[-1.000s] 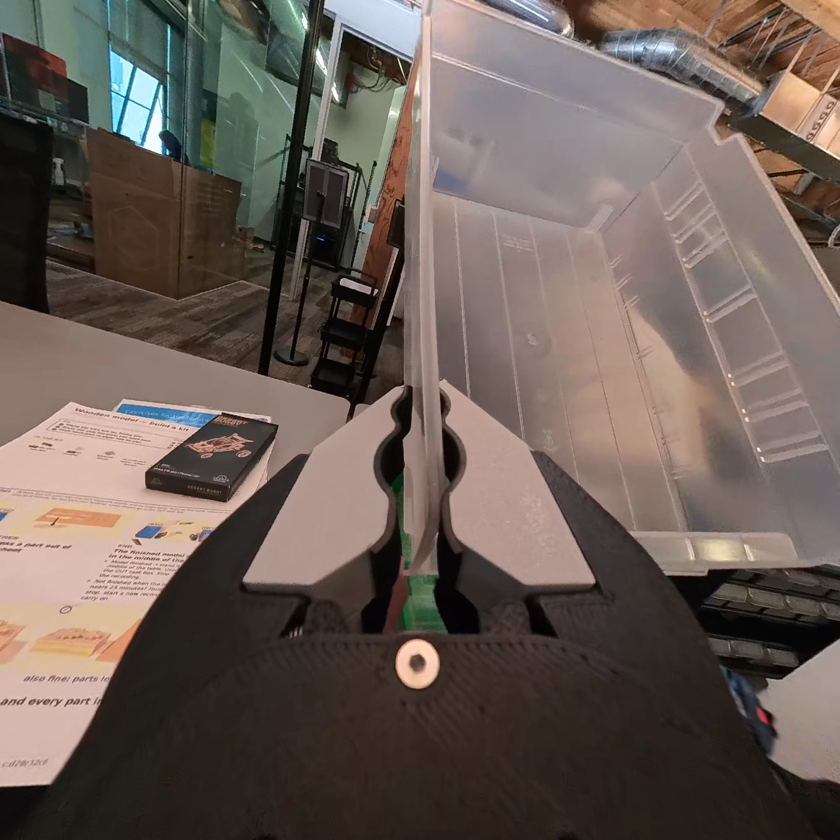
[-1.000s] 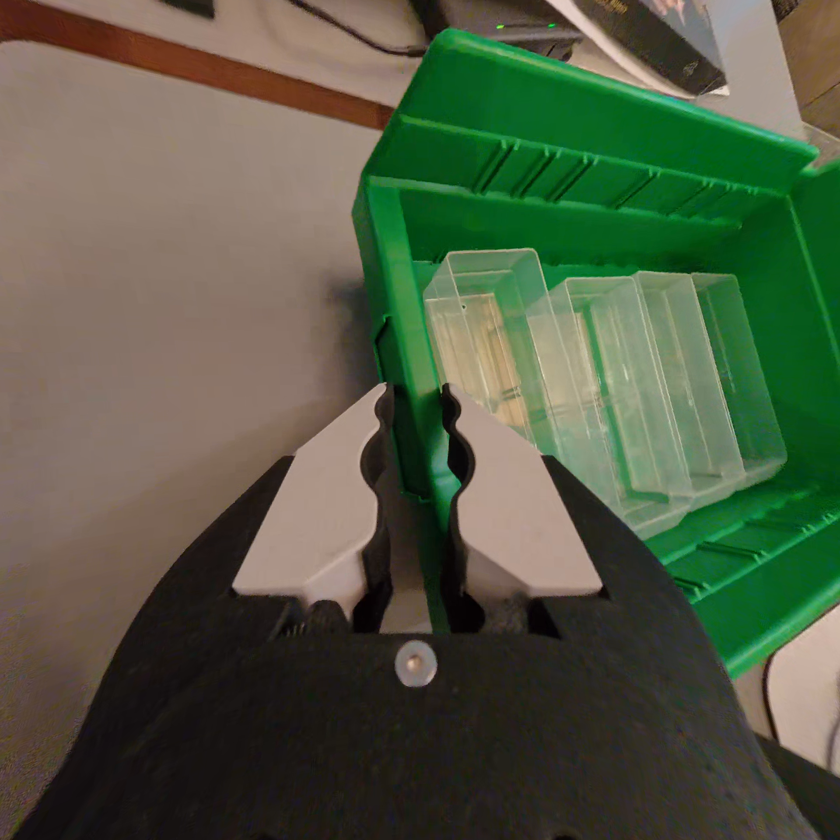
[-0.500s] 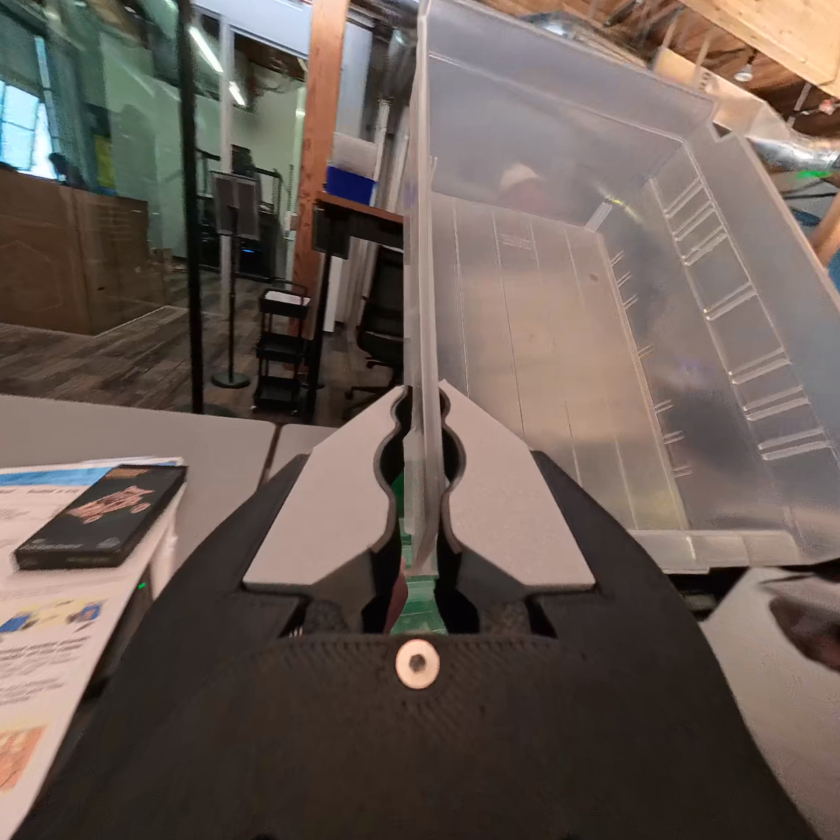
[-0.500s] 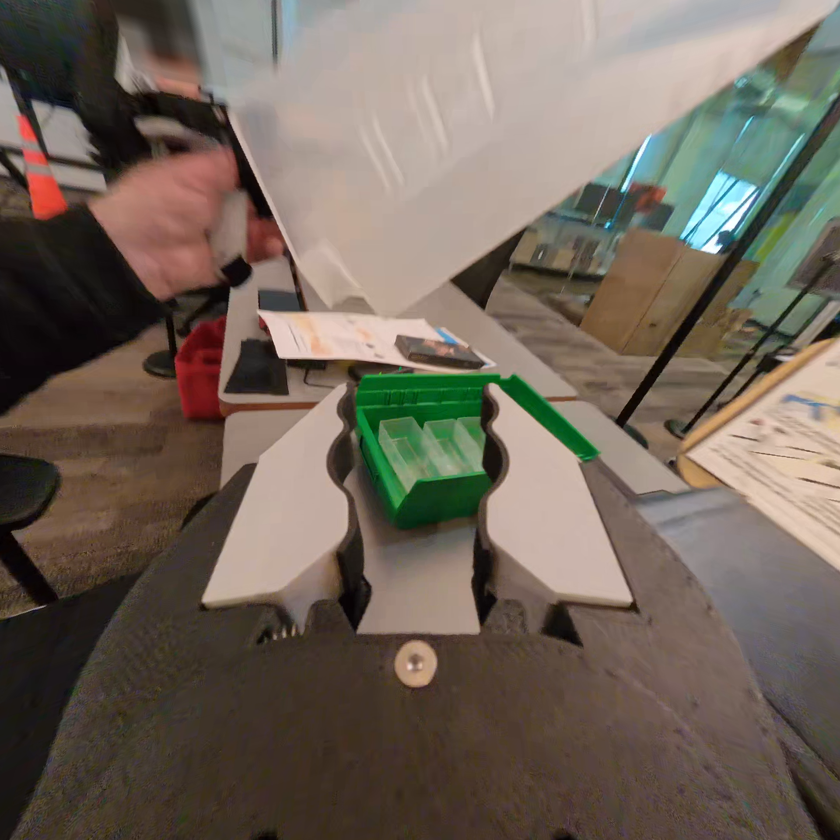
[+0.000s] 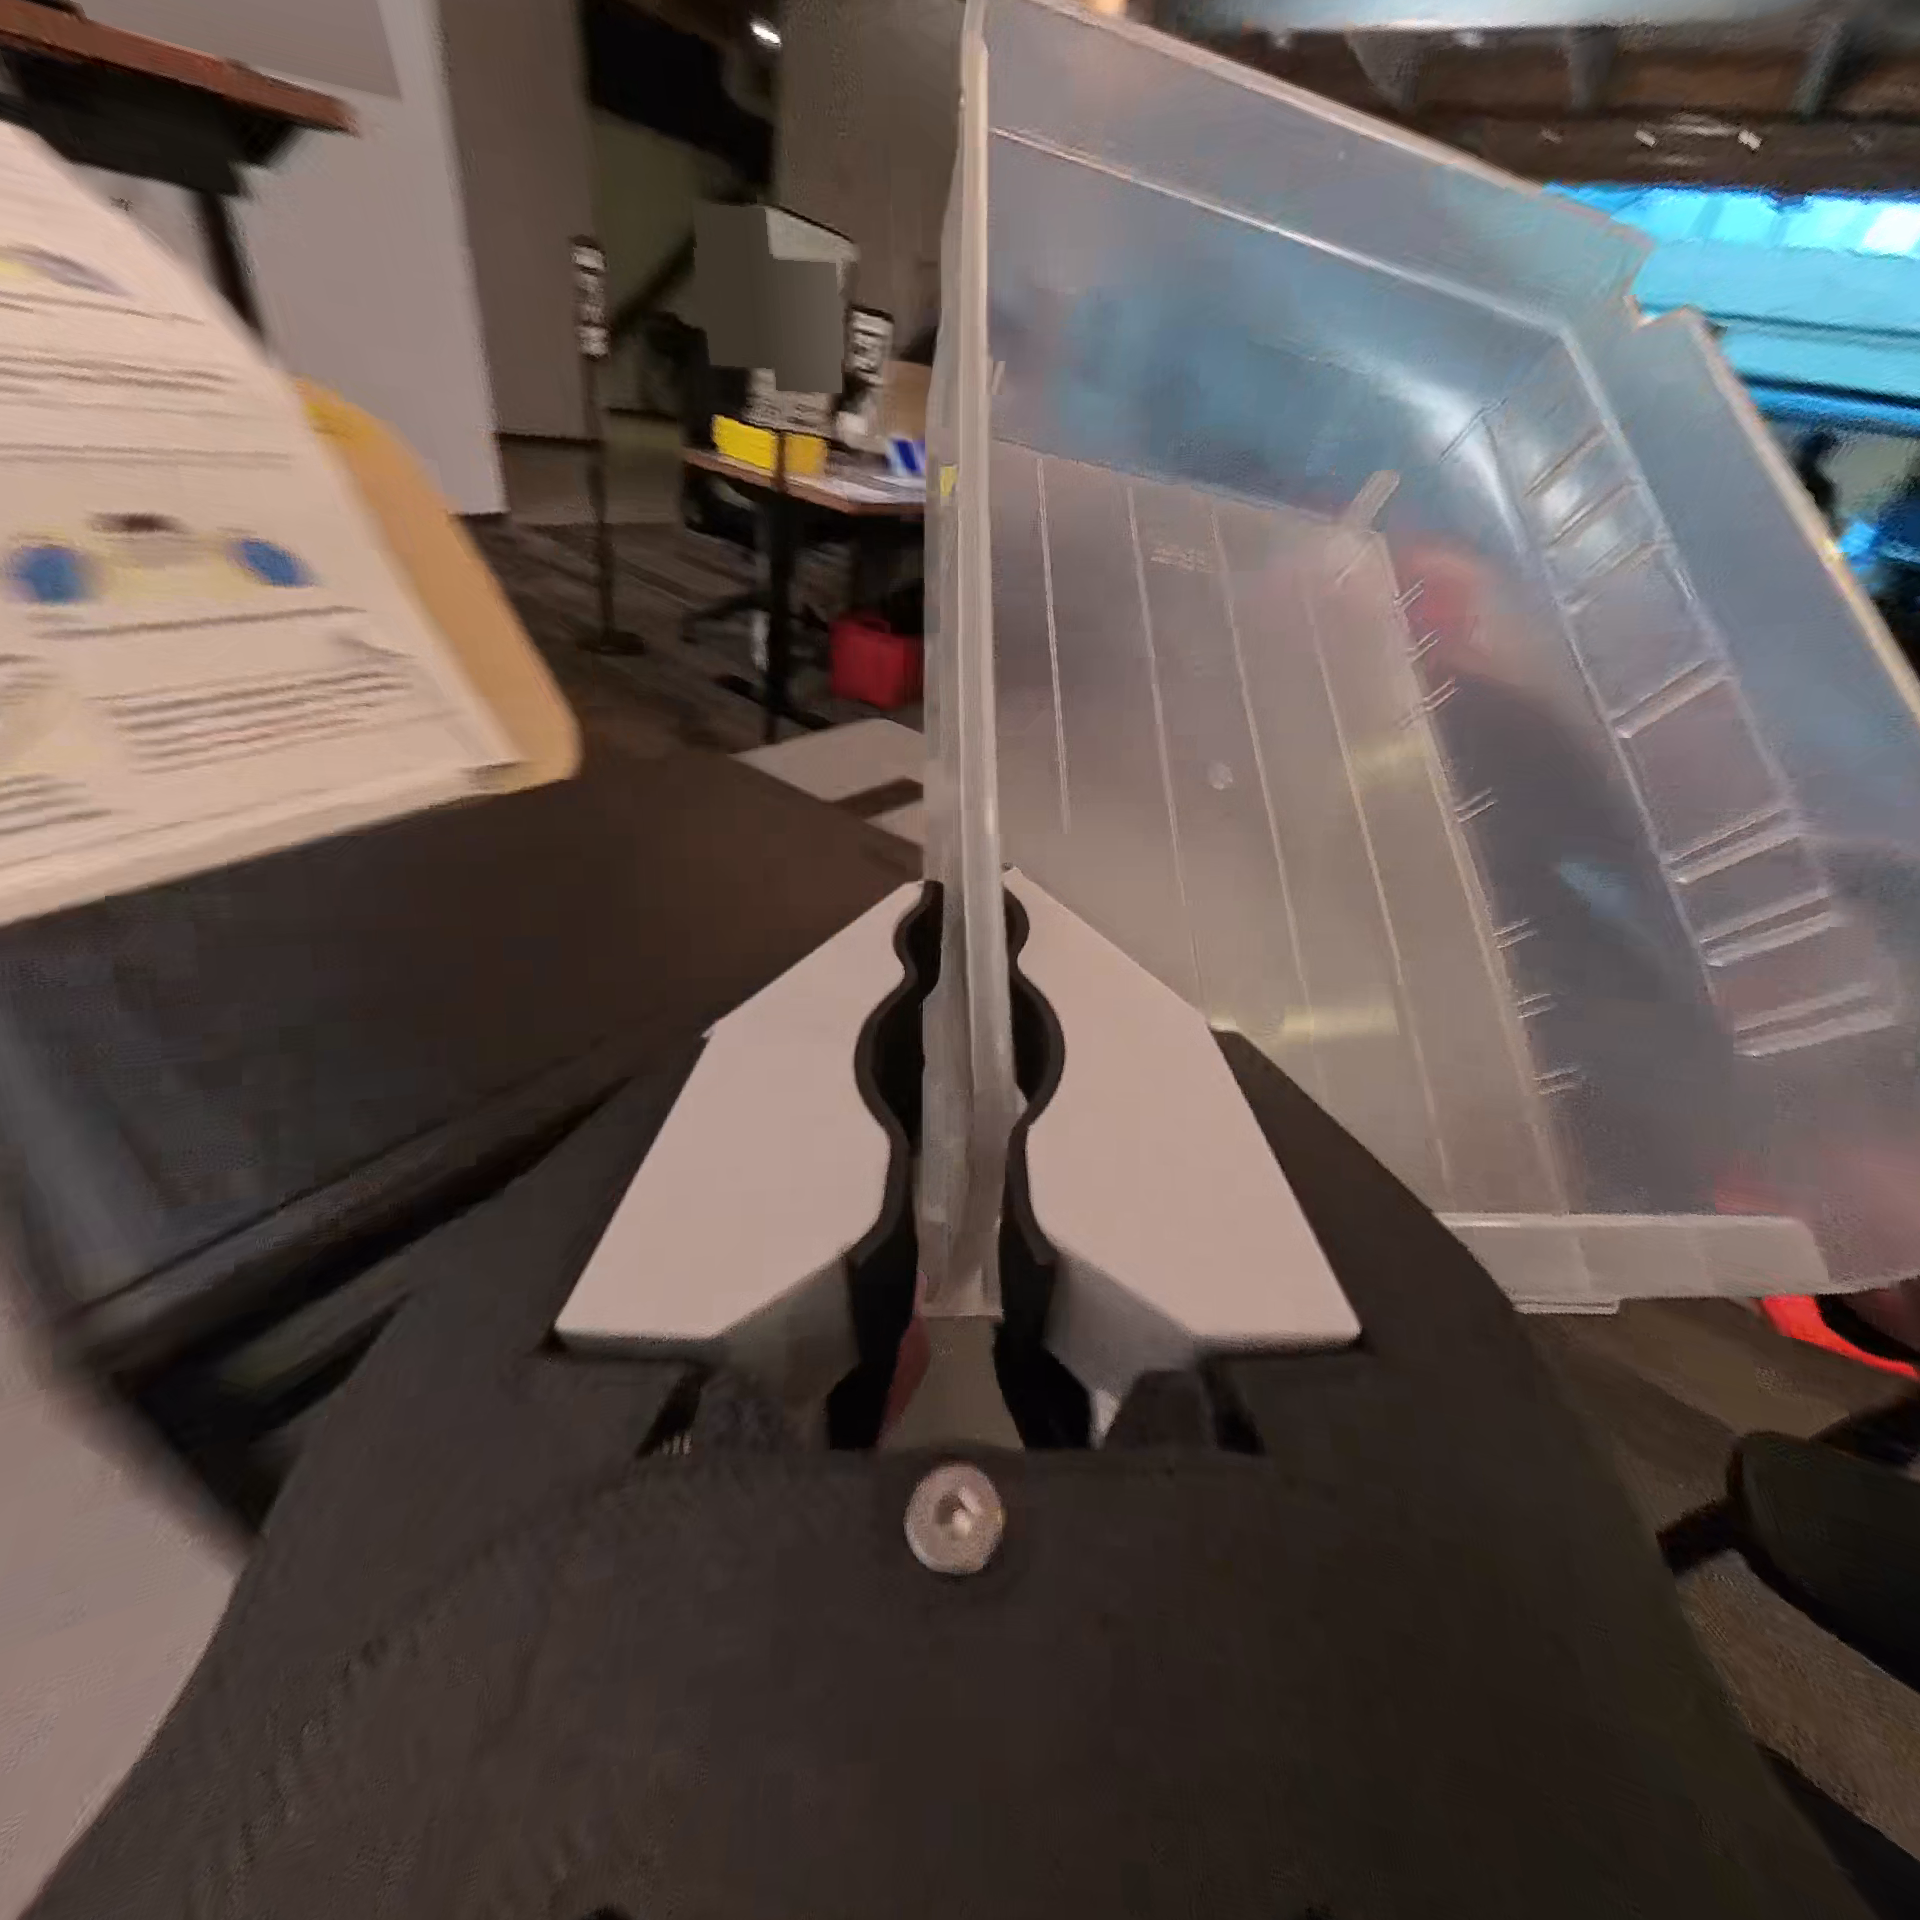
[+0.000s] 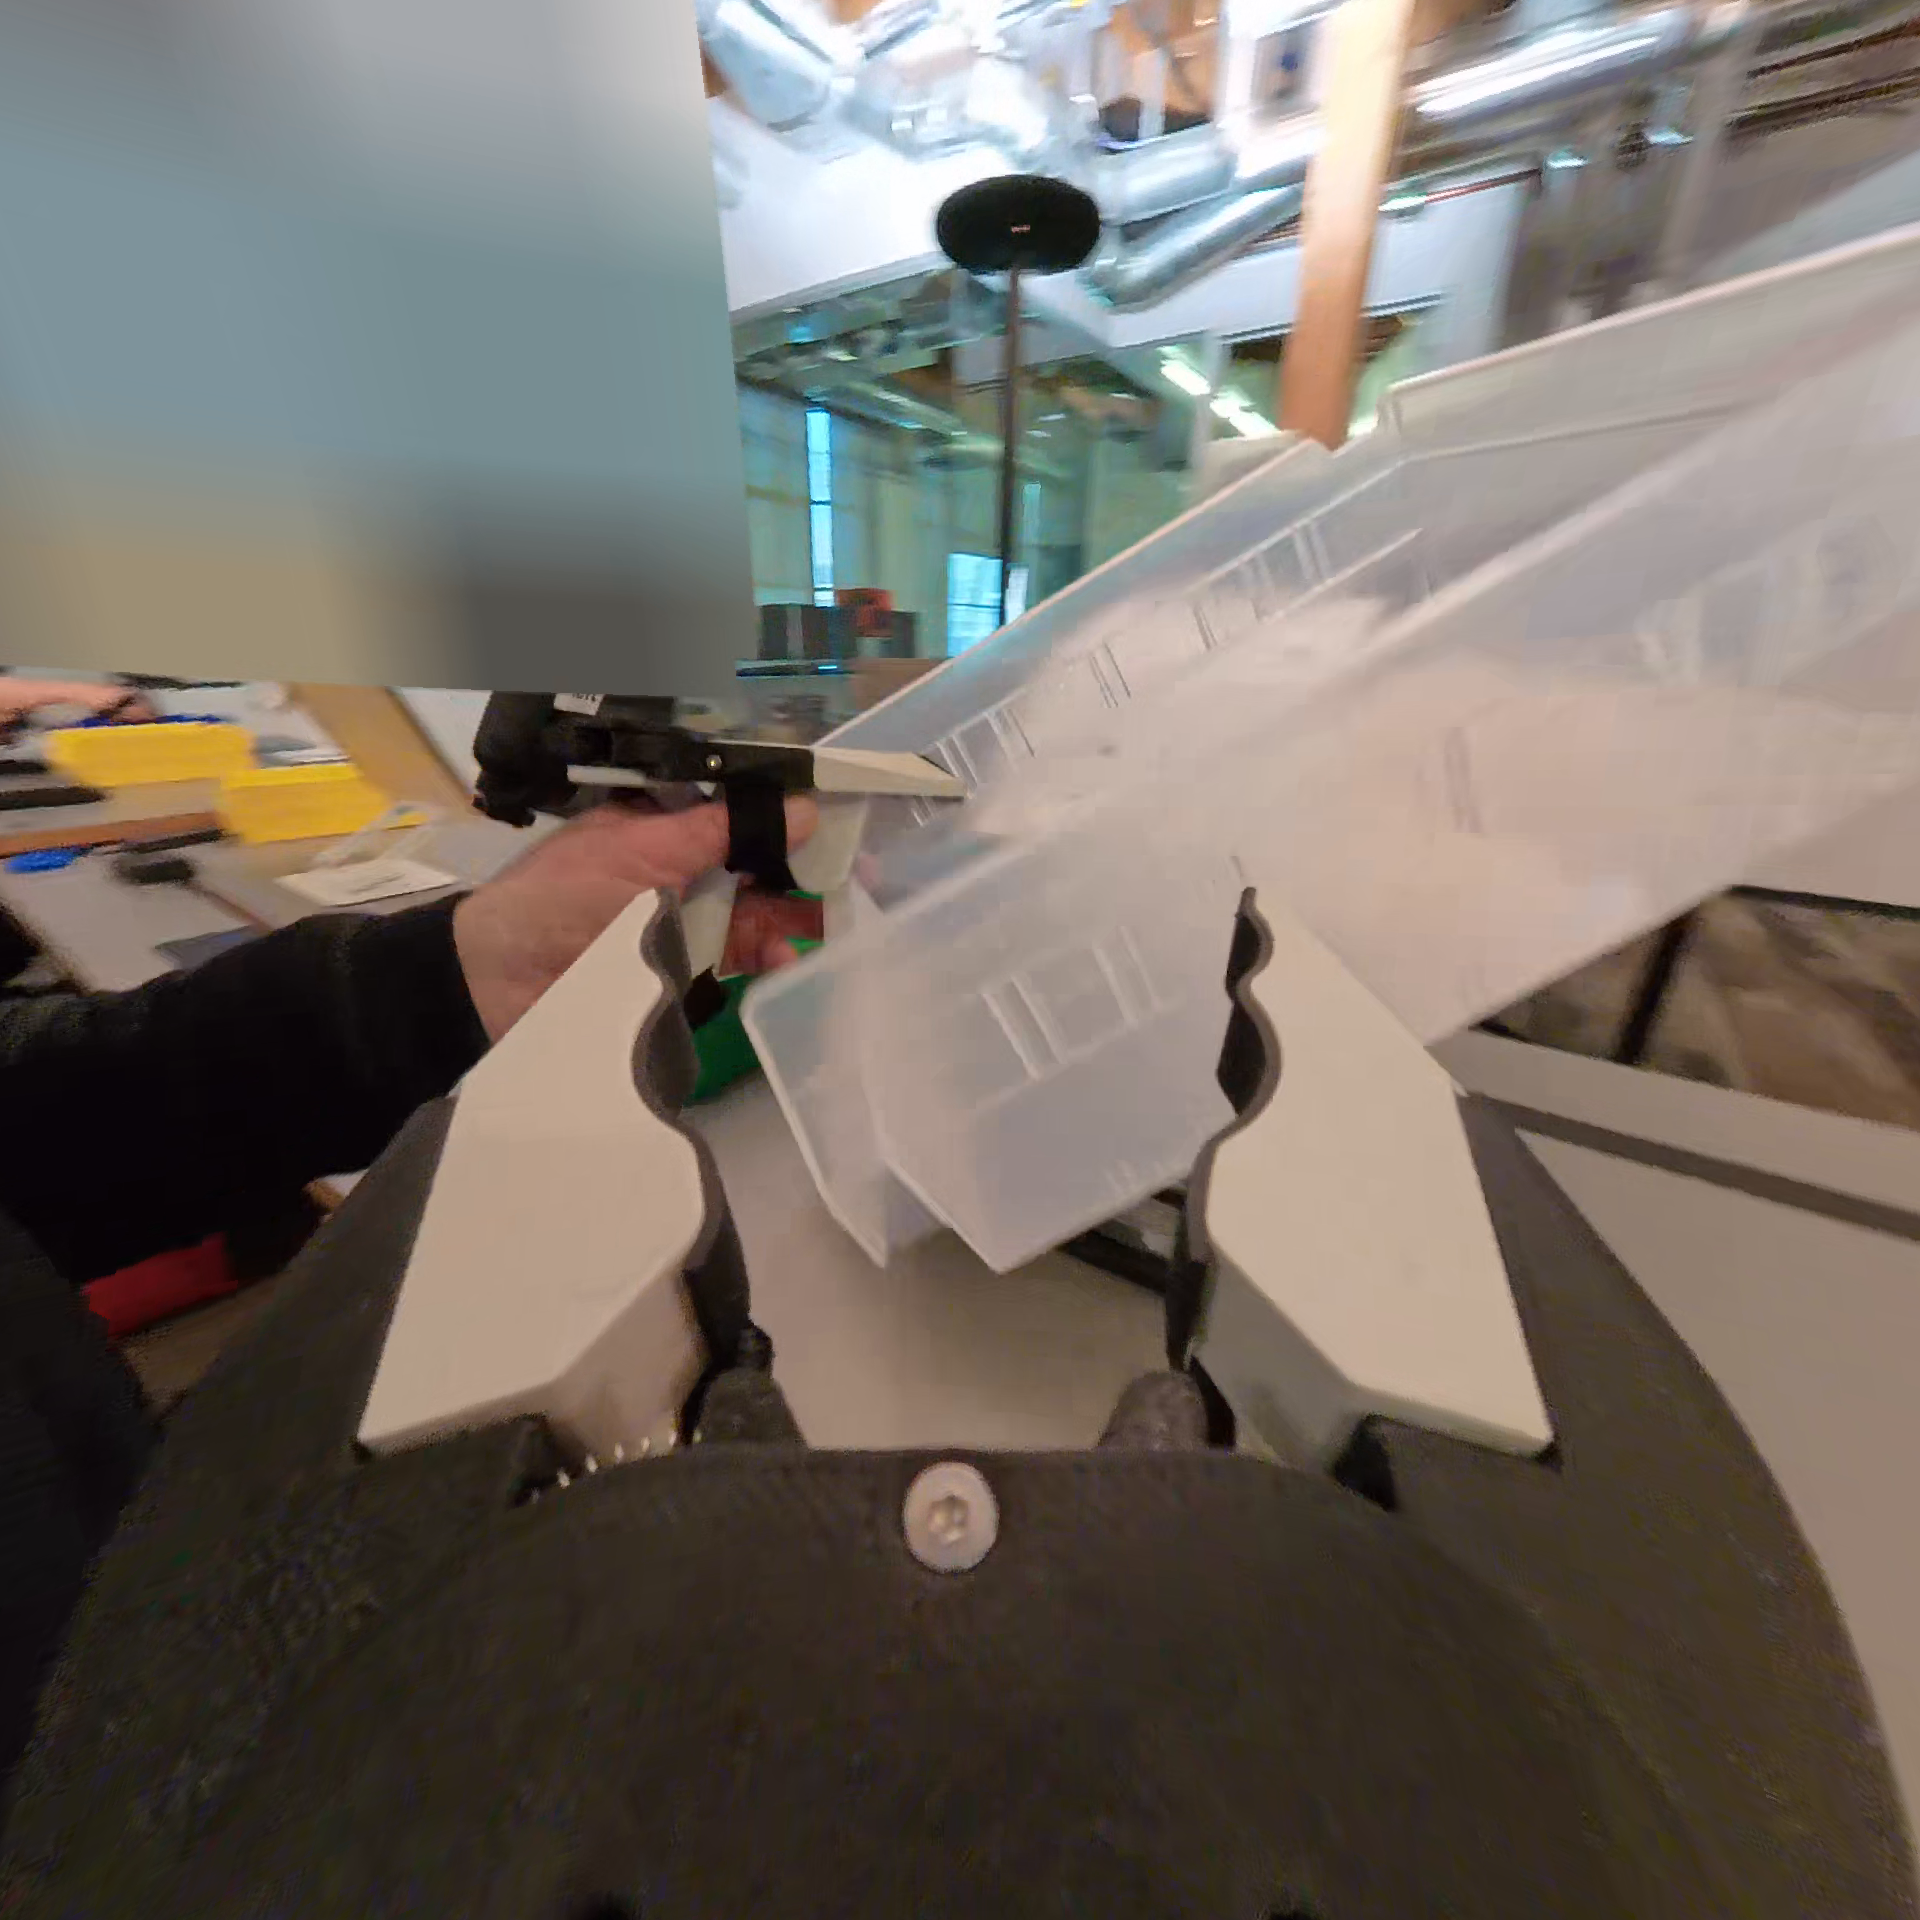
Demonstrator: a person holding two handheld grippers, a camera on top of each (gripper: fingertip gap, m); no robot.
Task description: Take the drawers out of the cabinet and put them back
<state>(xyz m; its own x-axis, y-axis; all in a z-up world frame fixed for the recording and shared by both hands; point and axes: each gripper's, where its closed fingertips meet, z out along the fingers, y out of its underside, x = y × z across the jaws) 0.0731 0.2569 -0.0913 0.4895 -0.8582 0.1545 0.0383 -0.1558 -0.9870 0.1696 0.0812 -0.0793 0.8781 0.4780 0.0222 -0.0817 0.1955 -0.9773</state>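
A large clear plastic drawer (image 5: 1351, 727) is held up in the air, tilted, and it looks empty. My left gripper (image 5: 961, 914) is shut on the drawer's thin side wall. In the right wrist view the same drawer (image 6: 1299, 810) slants up to the right, with the left gripper (image 6: 894, 774) clamped on its rim and a hand behind it. My right gripper (image 6: 951, 914) is open and empty. The drawer's lower corner shows between its fingers (image 6: 582, 1143); I cannot tell whether they touch. A bit of a green bin (image 6: 727, 1039) shows below the drawer.
A clipboard with printed sheets (image 5: 208, 520) stands close at the left. A grey table top (image 6: 1714, 1195) lies under the drawer. Yellow blocks (image 6: 260, 800) sit on a farther table. A sleeved arm (image 6: 208, 1060) reaches in from the left.
My right gripper let go of the green bin's wall, opened wide and swung up to face the clear drawer. My left gripper turned to the right with the drawer still in it.
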